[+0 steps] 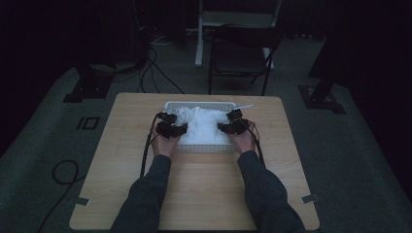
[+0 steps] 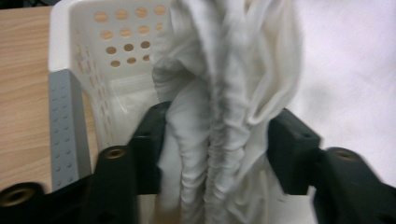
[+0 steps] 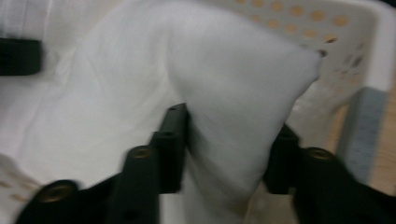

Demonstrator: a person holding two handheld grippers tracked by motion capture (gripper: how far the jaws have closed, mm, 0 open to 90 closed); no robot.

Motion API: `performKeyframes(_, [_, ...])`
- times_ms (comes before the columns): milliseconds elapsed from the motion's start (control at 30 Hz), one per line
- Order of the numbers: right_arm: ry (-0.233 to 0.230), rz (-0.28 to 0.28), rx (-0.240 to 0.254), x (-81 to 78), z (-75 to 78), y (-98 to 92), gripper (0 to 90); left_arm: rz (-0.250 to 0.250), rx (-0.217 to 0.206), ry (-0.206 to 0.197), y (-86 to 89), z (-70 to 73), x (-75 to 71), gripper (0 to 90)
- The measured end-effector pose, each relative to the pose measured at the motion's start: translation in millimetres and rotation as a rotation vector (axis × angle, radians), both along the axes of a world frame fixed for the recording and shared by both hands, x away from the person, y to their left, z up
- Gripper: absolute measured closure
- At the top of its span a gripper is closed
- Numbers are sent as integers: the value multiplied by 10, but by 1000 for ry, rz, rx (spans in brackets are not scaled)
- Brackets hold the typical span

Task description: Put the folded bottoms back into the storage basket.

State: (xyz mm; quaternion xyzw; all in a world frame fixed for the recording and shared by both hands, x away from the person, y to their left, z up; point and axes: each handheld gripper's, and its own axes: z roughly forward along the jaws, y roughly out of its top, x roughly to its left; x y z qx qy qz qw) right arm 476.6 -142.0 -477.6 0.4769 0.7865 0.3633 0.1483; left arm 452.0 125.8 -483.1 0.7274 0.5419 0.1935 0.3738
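Cloth (image 2: pixel 224 116) is soft, light, limp (it bunches); take it by gathered folds. Left hand-held gripper (image 2: pixel 215 140) and right hand-held gripper (image 3: pixel 229 149) stand part-open, folds loosely between their jaws.

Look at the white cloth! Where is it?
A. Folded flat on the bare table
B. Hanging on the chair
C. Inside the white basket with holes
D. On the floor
C: the white cloth sits bunched inside the white basket with round holes on the table, and a fold of it stands between the jaws of each claw.
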Motion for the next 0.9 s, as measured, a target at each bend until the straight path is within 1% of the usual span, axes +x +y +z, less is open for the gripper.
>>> performKeyframes(33, [-16,-14,-14,-3,12,-9,483,7,-3,-9,13,14,-7,390])
performKeyframes(67, [-23,-20,-10,-4,29,-24,453,7,-2,-18,26,35,-18,372])
performKeyframes(133, [-45,-30,-12,-11,70,-45,417,2,-9,-30,49,73,-34,371])
performKeyframes(200, [-65,-31,-6,-31,115,-66,406,6,-10,-48,62,106,-59,375])
performKeyframes(300, [-89,-34,10,-75,177,-107,406,2,0,-61,75,132,-99,393])
performKeyframes(400, [-108,-40,6,-126,209,-157,407,-3,-3,-74,102,150,-156,410])
performKeyframes(467, [-115,-43,11,-162,224,-204,407,3,-14,-84,142,161,-199,410])
performKeyframes(633, [-130,-64,1,-237,242,-374,410,10,-11,-102,265,199,-293,407])
performKeyframes(733, [-128,-81,6,-266,247,-492,414,14,-12,-114,332,219,-338,404])
performKeyframes(900, [-137,-109,36,-352,238,-685,418,31,-10,-124,477,199,-419,400])
